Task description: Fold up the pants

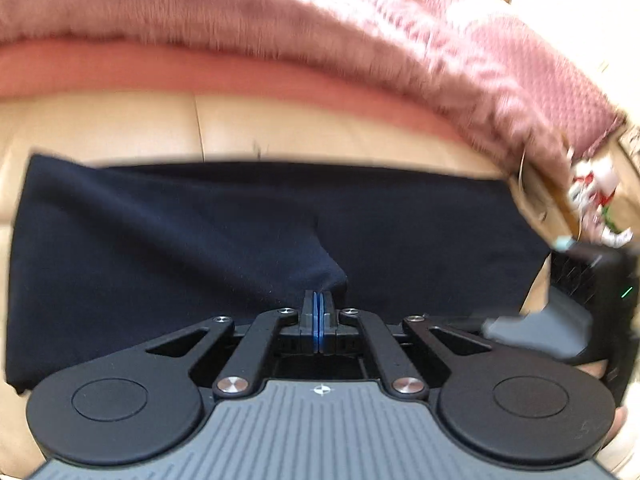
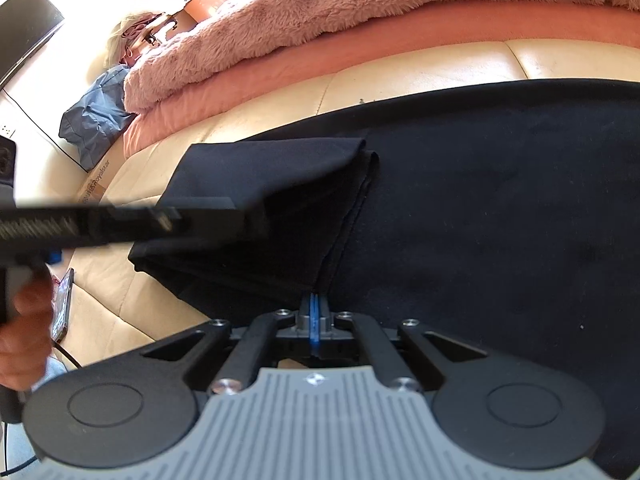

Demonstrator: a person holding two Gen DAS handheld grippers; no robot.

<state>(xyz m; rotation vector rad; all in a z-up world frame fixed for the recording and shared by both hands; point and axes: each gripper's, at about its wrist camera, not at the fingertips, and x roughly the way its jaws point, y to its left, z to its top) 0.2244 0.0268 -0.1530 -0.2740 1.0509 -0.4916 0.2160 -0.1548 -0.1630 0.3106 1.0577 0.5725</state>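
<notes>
Dark pants [image 1: 240, 216] lie spread on the sofa [image 1: 100, 128], both grippers pinching their near edge.
The left gripper [image 1: 319, 300] and right gripper [image 2: 315, 300] have jaws clamped on cloth; it seems soft, light and limp, best held at edges or corners.

Matt navy cloth, the pants [image 1: 200, 232], lies soft and faintly creased on a sofa [image 2: 400, 76] of smooth cream leather with a slight sheen. Behind, a pink blanket [image 2: 320, 12] shows long shaggy fleece over a flat, matt salmon sheet [image 1: 200, 76]. The left gripper [image 1: 319, 300] is matt black plastic with bright metal screws, blue rubbery pads and a ribbed grey body; the right gripper [image 2: 315, 304] looks the same. A glossy phone [image 2: 64, 304] lies nearby.
</notes>
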